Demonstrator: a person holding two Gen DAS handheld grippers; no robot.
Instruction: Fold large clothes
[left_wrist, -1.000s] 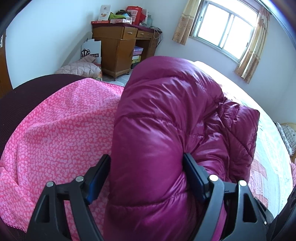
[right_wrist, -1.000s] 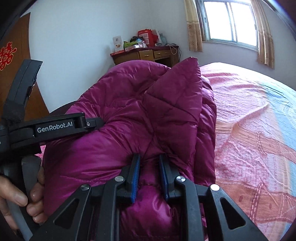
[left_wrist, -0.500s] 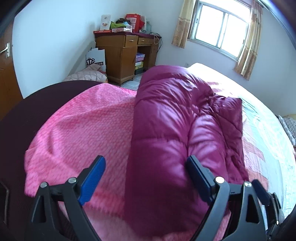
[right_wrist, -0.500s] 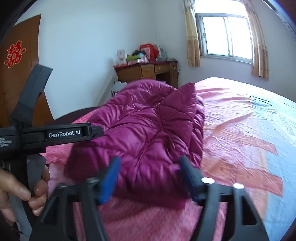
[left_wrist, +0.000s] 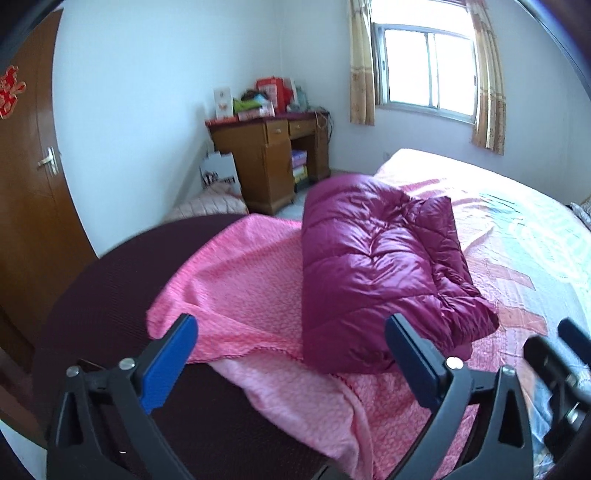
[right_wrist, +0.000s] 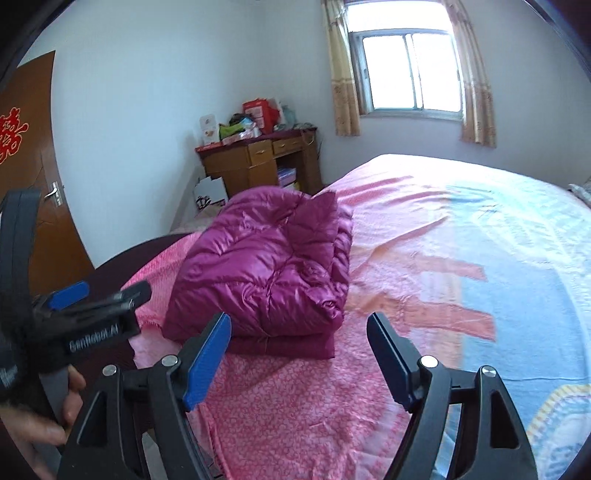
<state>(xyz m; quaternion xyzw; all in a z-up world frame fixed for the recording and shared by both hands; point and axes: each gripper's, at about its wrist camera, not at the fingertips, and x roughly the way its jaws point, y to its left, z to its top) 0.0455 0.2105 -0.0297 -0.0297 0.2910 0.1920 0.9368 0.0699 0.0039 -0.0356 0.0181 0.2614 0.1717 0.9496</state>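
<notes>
On my left gripper (left_wrist: 291, 354) the two blue-padded fingers (left_wrist: 413, 363) stand spread wide with nothing between them, and none of them touches cloth. My right gripper (right_wrist: 299, 354) is the same: jaws wide apart, blue pads (right_wrist: 207, 360) bare, holding nothing.

I take the folded magenta down jacket (left_wrist: 373, 277) as my landmark. It lies in a compact, puffy bundle just beyond both sets of fingertips, apart from them. In the right wrist view the jacket (right_wrist: 269, 273) shows a flatter folded layer under the bulging top part, its near edge facing me. It rests on the pink patterned sheet (left_wrist: 243, 280), near the corner of the bed (right_wrist: 443, 236). To the jacket's left the sheet's edge is turned up, and dark maroon fabric (left_wrist: 122, 280) shows beneath it. To the jacket's right the bedspread runs on in pink, orange and pale blue.

In the right wrist view my left gripper's body (right_wrist: 88, 321) sits left of the jacket, with my left hand (right_wrist: 55, 413) wrapped round its handle.

Behind the jacket stands a wooden desk (left_wrist: 273, 162) with boxes and bags piled on top. Left of it, a white paper bag (left_wrist: 219, 171) leans at the wall. Far left of the jacket is a brown door (left_wrist: 33, 177); behind and right of the jacket, a curtained window (right_wrist: 410, 74).
</notes>
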